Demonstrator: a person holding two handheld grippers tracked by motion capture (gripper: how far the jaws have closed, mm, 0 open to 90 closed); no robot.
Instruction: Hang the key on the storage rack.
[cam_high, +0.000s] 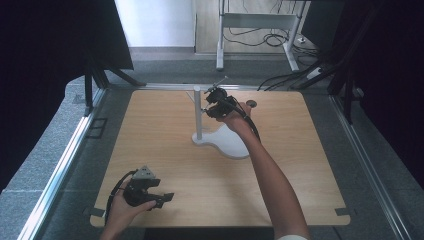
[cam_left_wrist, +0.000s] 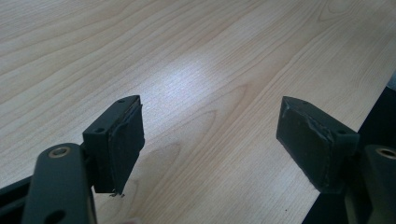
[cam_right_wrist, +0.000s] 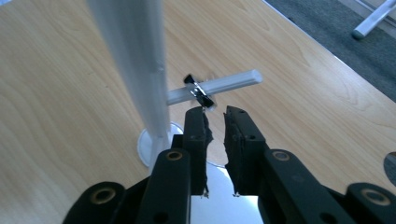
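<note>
Right gripper sits upper centre of the high view, at the white stand, its fingers a narrow gap apart with nothing between them, tips just below a small black binder clip that hangs on the stand's thin crossbar, which sticks out from the upright post; probably placed there so the clip can dangle freely. Left gripper rests low at lower left of the high view on the tabletop, fingers wide apart and empty, likely parked out of the way.
</note>
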